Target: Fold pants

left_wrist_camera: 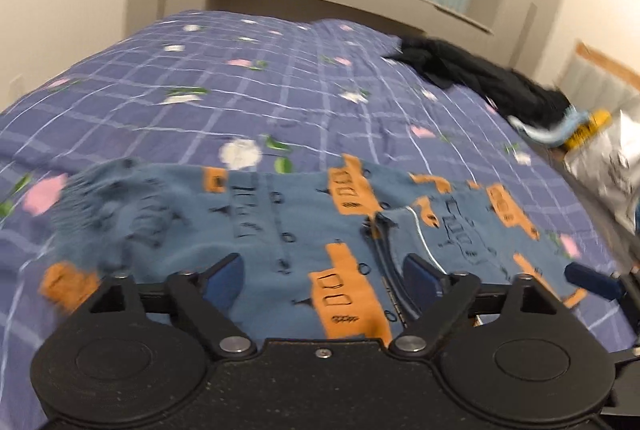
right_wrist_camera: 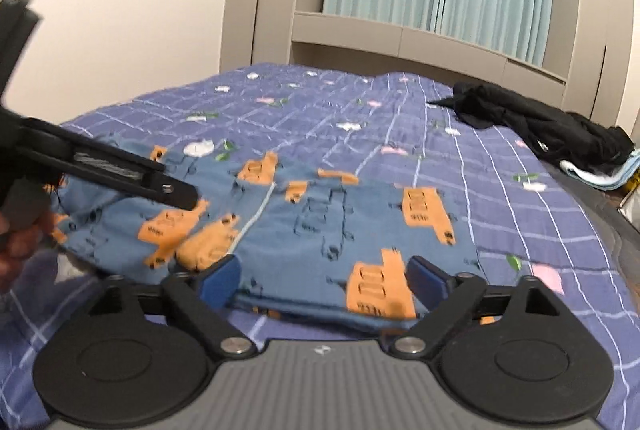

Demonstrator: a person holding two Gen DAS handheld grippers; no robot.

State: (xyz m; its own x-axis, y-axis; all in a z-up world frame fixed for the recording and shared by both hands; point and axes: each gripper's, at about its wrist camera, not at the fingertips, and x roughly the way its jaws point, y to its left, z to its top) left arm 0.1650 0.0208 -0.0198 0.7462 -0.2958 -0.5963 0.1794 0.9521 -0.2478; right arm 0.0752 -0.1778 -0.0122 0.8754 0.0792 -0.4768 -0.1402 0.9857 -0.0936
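The bed [left_wrist_camera: 280,78], under a blue checked cover with flowers, fills the middle of both views. A dark heap of clothes [left_wrist_camera: 480,74] lies at its upper right, well apart from the work.

The pants [left_wrist_camera: 288,230], blue with orange blocks, lie on the cover in the lower middle of both views. They look already folded into a compact, roughly rectangular bundle with layers overlapping near the middle; a white cord [right_wrist_camera: 256,214] runs across the fabric. The bundle seems uneven, with a rumpled edge at its left in the left view, so my guess is that the main folds are done and only smoothing or one last fold is left.

The left tongs [left_wrist_camera: 324,270] stand wide, with nothing gripped; the pants lie just ahead of and under the blue pads [left_wrist_camera: 228,270]. The right tongs [right_wrist_camera: 324,278] are also wide and hold nothing; the near hem of the pants lies between the pads, seemingly untouched. In the right view the left tool reaches in from the left edge above the bundle's left end.
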